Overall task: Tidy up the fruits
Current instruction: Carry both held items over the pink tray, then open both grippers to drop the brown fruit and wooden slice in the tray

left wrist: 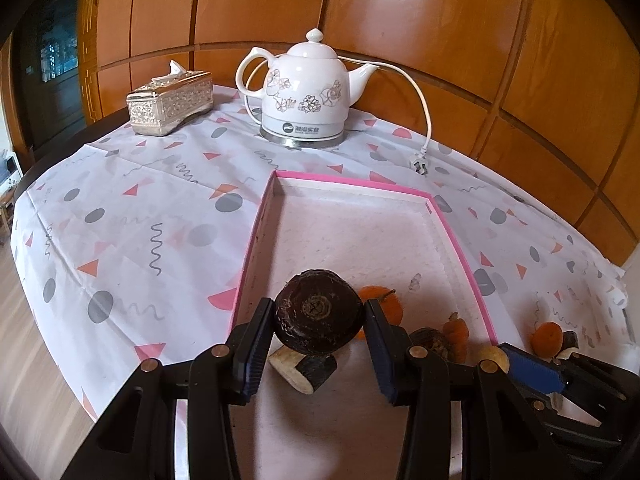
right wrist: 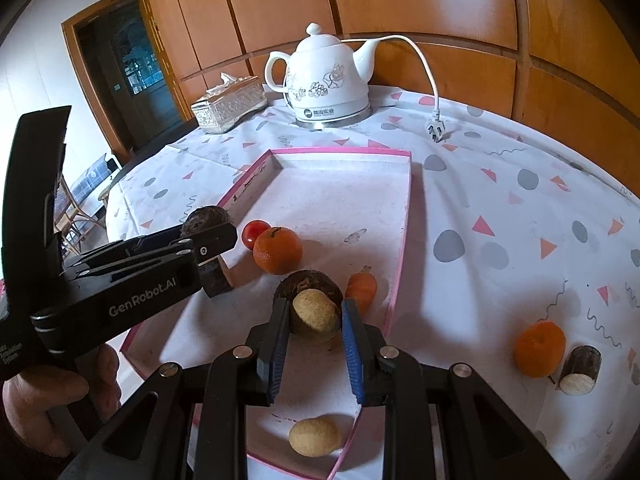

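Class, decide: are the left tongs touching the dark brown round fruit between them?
Touching. The left wrist view shows both pads of the left tongs pressed against the sides of the dark brown round fruit, holding it above the pink-rimmed tray.

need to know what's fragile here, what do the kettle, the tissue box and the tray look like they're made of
Kettle: looks like glazed white ceramic, going by its glossy sheen and printed flowers; the base ring looks like shiny metal.
Tissue box: silvery and embossed, so metal or metallised plastic; the look leaves it open.
Tray: thin pink-edged walls and a matte, speckled white floor suggest cardboard or paper, though foam is possible.
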`<state>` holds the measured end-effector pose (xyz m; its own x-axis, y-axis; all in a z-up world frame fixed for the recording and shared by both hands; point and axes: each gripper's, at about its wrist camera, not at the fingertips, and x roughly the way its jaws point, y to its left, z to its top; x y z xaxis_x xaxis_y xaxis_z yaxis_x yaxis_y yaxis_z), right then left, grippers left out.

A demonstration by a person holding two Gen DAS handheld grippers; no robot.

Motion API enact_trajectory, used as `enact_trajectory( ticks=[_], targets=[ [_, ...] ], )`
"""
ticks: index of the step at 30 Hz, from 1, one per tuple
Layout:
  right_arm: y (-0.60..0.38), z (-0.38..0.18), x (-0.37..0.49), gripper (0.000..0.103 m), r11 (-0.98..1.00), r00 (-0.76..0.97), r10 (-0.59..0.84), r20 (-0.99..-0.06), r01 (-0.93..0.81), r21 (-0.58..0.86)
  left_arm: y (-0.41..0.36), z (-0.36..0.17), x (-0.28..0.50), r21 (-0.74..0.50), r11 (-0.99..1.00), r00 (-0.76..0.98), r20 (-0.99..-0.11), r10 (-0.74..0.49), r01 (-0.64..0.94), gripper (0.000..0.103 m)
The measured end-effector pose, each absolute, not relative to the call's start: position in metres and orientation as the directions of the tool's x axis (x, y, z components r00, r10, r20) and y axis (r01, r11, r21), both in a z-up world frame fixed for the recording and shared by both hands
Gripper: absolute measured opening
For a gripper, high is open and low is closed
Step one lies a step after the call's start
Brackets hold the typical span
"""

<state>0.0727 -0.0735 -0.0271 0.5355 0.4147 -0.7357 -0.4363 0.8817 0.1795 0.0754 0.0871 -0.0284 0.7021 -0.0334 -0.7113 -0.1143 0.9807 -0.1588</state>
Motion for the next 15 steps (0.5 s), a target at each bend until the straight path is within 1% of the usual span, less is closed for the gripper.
enact_trajectory(
  ticks=[6,8,10,15],
  targets=[
    [-0.0700,-0.0324,0.0736,0.027,0.875,0.515,0.430,-0.742,-0.440,0.202,0.0895,-0.0296,0.0746,-0.167,0.978,0.705,-0.709,-0.032,-0.123,0.046],
    [-0.0711,-0.0345,0.0744,0.027,0.877,0.512,0.427,-0.745,-0.433,0.205,0.0899,-0.0289,0.0748,-0.168,0.978,0.707,-0.707,-0.033,-0.123,0.049],
    [-0.0725,-0.0356,0.0752,0.027,0.879,0.510,0.427,-0.747,-0.427,0.210,0.0900,-0.0289,0.0746,-0.170,0.977,0.708,-0.706,-0.031,-0.126,0.054],
    [-0.0756,-0.0359,0.0743,0.027,0.885,0.518,0.418,-0.747,-0.417,0.206,0.0905,-0.0293,0.0744,-0.172,0.976,0.706,-0.707,-0.030,-0.131,0.055]
  ],
)
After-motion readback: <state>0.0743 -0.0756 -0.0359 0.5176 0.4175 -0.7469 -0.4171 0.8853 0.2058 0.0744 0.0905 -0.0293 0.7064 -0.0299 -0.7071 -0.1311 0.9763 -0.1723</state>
